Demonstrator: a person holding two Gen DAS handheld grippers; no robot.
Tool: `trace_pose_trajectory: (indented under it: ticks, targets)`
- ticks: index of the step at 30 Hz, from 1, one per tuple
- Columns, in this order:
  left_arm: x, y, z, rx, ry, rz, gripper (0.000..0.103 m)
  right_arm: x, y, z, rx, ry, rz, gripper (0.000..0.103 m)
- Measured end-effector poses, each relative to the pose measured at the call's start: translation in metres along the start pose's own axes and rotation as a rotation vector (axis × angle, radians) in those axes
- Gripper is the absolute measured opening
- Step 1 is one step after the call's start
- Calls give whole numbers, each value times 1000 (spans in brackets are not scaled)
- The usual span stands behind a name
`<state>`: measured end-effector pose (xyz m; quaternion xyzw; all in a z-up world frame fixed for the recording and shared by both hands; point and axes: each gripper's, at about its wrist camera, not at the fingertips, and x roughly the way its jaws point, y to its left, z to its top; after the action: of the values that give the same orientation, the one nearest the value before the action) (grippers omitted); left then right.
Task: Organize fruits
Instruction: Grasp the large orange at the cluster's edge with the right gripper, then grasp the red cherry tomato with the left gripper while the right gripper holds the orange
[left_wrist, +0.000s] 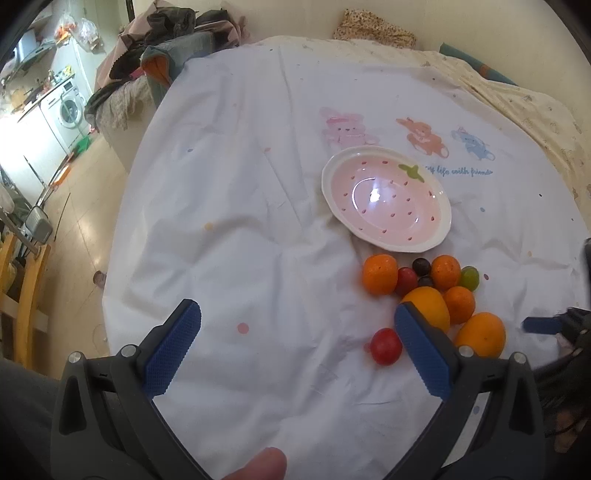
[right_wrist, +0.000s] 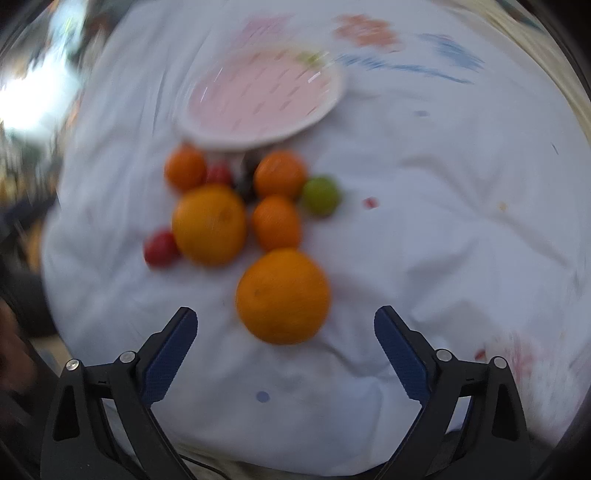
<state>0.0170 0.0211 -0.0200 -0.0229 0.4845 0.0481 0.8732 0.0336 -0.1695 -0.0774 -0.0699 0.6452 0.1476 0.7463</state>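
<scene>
A pink strawberry-patterned plate (left_wrist: 388, 199) lies empty on the white cloth. Below it is a cluster of fruit: several oranges, with the nearest large orange (right_wrist: 282, 295) just ahead of my right gripper (right_wrist: 286, 325), which is open and empty. A red cherry tomato (left_wrist: 386, 346) lies by itself at the cluster's near left, next to my open, empty left gripper (left_wrist: 297, 317). A green grape (right_wrist: 320, 195) and dark grapes (left_wrist: 421, 266) sit among the oranges. The plate (right_wrist: 258, 99) is blurred in the right wrist view. The right gripper (left_wrist: 543, 325) shows at the left view's right edge.
The white cloth (left_wrist: 240, 221) with cartoon animal prints covers a bed-like surface. Piled clothes (left_wrist: 166, 44) lie at the far left corner. A washing machine (left_wrist: 70, 107) and a yellow chair (left_wrist: 26, 295) stand on the floor to the left.
</scene>
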Motion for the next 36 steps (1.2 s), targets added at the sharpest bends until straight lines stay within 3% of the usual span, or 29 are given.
trace_pose_trajectory:
  ticks: [3, 8, 13, 20, 27, 31, 36]
  targets:
    - [3, 2, 0, -4, 17, 14, 103, 21, 19, 3, -102, 76, -84, 84]
    - [8, 5, -3, -13, 43, 17, 103, 36, 25, 6, -140, 111, -119, 83]
    - [12, 2, -5, 6, 60, 26, 103, 47, 21, 1, -114, 116, -98, 68]
    - [24, -1, -12, 13, 128, 11, 103, 34, 11, -9, -51, 72, -34, 65]
    - [37, -10, -15, 32, 223, -33, 103, -24, -31, -6, 84, -40, 55, 65]
    - [38, -24, -13, 138, 269, -57, 103, -59, -56, -6, 163, -137, 137, 65]
    - [47, -43, -3, 308, 350, -109, 103, -49, -51, 1, 210, -189, 161, 65]
